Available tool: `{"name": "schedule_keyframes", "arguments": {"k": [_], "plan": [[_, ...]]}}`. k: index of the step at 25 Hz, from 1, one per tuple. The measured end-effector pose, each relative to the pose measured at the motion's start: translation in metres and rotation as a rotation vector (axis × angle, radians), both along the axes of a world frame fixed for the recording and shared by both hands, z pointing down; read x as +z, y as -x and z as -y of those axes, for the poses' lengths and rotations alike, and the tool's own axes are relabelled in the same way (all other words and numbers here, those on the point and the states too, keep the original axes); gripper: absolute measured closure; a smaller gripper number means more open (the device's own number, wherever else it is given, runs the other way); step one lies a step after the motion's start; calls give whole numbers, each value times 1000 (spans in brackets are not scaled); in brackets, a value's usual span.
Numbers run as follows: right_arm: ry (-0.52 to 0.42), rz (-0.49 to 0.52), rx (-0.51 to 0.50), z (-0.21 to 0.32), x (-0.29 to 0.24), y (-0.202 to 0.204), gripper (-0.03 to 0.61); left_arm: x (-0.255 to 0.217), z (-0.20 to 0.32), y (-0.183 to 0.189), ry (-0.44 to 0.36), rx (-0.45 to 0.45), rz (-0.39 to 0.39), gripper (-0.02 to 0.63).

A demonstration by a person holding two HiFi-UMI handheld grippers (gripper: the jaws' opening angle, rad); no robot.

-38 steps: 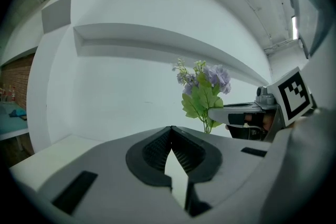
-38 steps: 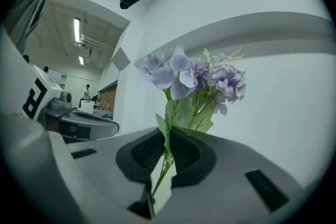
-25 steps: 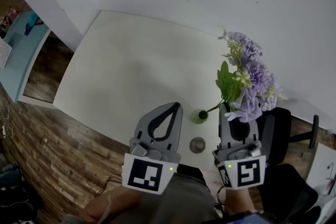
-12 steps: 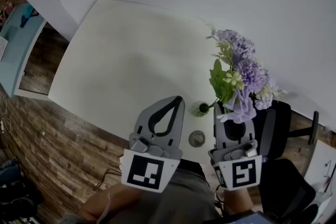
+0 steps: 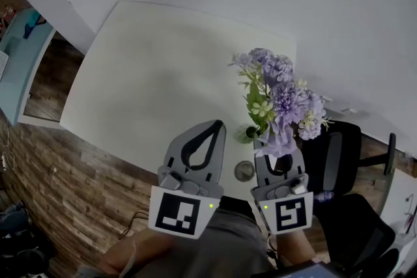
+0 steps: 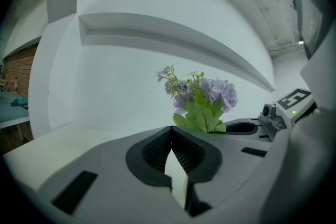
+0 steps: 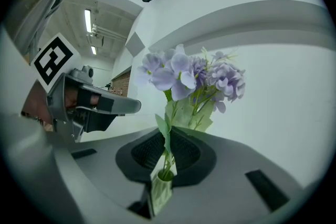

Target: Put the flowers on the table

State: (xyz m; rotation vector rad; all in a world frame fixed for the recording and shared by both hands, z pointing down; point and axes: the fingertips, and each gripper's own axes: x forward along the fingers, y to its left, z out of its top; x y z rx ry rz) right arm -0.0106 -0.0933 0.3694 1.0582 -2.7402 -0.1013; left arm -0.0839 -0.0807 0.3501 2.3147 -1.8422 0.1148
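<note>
The right claw was narrow and was closed on the thin stems of the flowers. The bunch stood almost upright: its long axis crossed the claw, with the purple heads above the jaws and the foot of the stems below them. In the right gripper view the stems went down between the pads towards a small green pot. This pot was close to the near edge of the table, more towards its right corner. I could not tell whether the stems already sat in the pot or only hung over it. A grey disc lay even closer to the same edge. The left claw was just beside the right one, on its left. Its jaws were closed at the tips and nothing was between them. The flowers were therefore in the right hand alone, and the table was directly under them. In my judgement, the next move needed a straight lowering that kept the stems vertical, and only then an opening of the jaws, otherwise the top-heavy bunch could tip over.
</note>
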Motion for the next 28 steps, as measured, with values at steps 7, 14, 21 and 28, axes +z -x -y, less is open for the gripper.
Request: {"name": "schedule_keyframes", "arguments": {"k": [7, 14, 21, 28], "plan": [[-22, -22, -21, -10, 11, 8, 543, 1, -4, 0, 13, 3, 2, 606], [-4, -25, -7, -14, 25, 5, 541, 3, -6, 0, 31, 11, 36, 606], [11, 1, -6, -11, 31, 4, 532, 3, 2, -7, 31, 50, 80, 606], [25, -7, -22, -16, 35, 2, 494, 5, -1, -12, 35, 61, 95, 606]]}}
